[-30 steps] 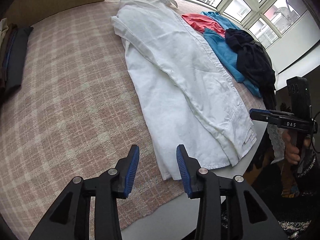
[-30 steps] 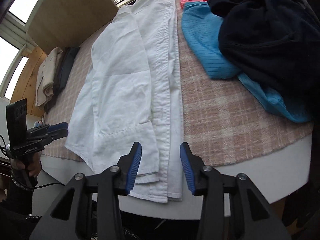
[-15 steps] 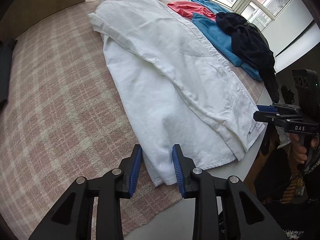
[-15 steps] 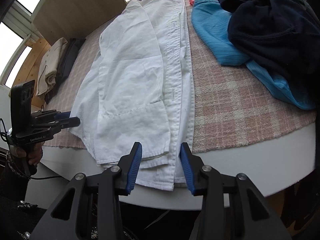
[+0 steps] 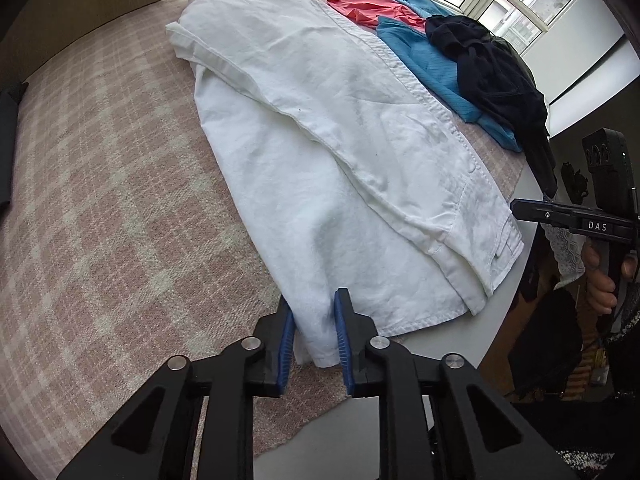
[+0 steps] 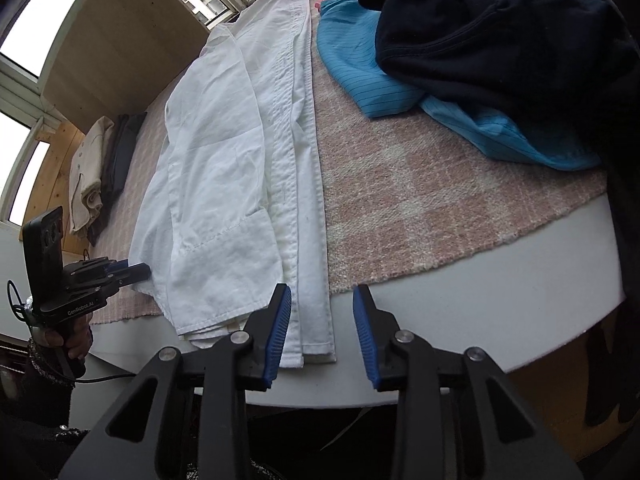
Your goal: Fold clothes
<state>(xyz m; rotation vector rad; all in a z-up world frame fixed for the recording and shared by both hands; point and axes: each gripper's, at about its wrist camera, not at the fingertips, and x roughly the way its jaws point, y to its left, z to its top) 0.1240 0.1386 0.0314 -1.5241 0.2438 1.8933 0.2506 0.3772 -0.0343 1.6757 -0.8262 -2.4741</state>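
A pink plaid cloth covers the white table by windows; the left gripper pinches the shirt hem corner, the right gripper gapes at its edge; the pile's far side is cut off

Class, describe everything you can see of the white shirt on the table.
The white shirt looks like thin, creased woven cloth. It lies flat and lengthwise on the pink checked cloth, collar at the far end, sleeve folded over the body, button placket along one edge. Its hem overhangs the table's white edge. The left gripper pinches the near hem corner; the right gripper is open at the placket end of the hem.
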